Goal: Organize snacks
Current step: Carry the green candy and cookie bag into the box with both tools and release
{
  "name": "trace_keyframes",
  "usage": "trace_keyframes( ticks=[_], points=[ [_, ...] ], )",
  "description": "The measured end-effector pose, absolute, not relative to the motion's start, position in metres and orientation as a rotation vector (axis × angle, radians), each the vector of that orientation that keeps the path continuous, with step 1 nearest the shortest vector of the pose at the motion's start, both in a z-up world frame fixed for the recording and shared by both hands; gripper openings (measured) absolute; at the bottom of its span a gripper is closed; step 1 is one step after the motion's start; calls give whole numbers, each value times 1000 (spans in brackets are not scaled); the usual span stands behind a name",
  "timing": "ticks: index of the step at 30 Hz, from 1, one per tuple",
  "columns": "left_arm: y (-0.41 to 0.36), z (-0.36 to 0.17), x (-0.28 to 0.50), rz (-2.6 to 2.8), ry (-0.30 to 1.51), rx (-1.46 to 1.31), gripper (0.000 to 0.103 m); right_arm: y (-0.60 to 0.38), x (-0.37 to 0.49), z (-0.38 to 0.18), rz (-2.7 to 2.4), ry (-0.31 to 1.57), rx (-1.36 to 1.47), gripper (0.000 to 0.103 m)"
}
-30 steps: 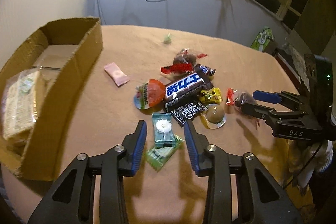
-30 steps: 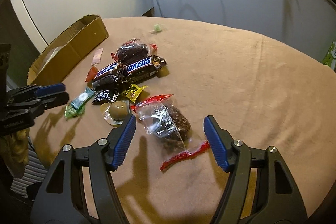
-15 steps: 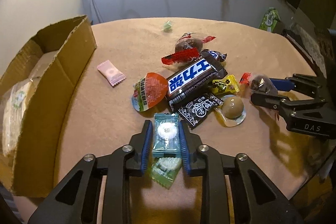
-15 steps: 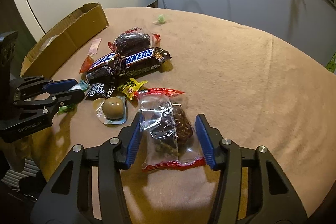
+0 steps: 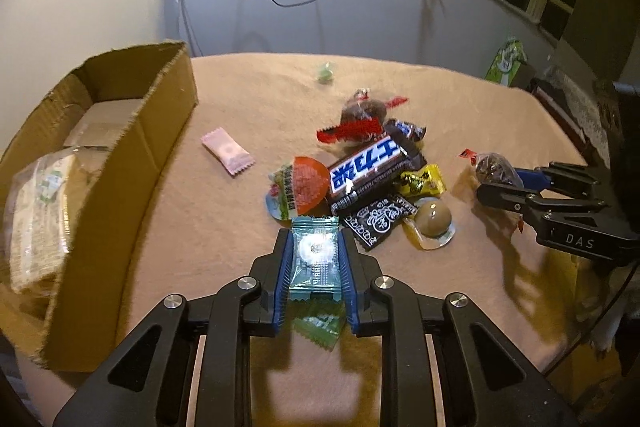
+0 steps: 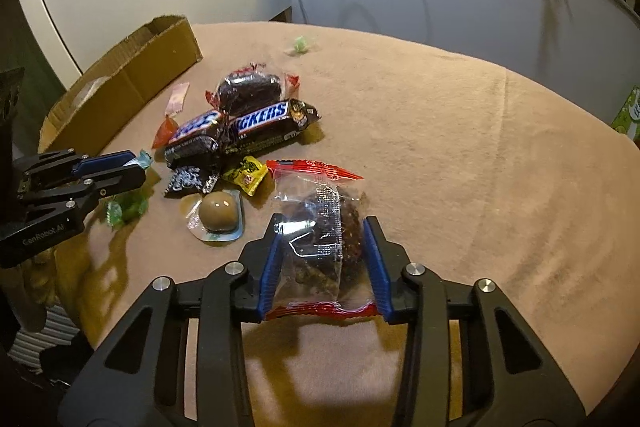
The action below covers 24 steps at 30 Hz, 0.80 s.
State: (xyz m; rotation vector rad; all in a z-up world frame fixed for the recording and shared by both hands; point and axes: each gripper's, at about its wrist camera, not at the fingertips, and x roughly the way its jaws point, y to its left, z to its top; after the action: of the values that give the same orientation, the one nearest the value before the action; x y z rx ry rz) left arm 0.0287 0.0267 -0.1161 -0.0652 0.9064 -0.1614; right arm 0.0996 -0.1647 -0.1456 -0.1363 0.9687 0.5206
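My left tool point(image 5: 315, 259) is clamped on the teal candy packet point(image 5: 315, 259), whose long axis runs straight along the fingers, pointing away toward the pile. My right tool point(image 6: 323, 255) grips the clear cake packet point(image 6: 320, 239) across its width, red-sealed ends lying near and far. The cardboard box point(image 5: 120, 163) lies to the far left of both, nearer my left tool, its long side running away from me; I judge the left should carry first.

free: bare tablecloth point(image 6: 460, 155) right of snack pile point(image 5: 372, 179) | obstacle: cardboard box point(image 5: 120, 163) wall — left edge
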Motion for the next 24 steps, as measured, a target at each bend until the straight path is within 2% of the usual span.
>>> trace_keyframes(
  ticks=[10,24],
  points=[
    [59,-82,5,-141,807,-115,21,-148,87,-100,553,892,-164,40],
    [129,-52,-10,-10,706,-157,21,-42,106,-45,717,788,-229,40]
  ],
)
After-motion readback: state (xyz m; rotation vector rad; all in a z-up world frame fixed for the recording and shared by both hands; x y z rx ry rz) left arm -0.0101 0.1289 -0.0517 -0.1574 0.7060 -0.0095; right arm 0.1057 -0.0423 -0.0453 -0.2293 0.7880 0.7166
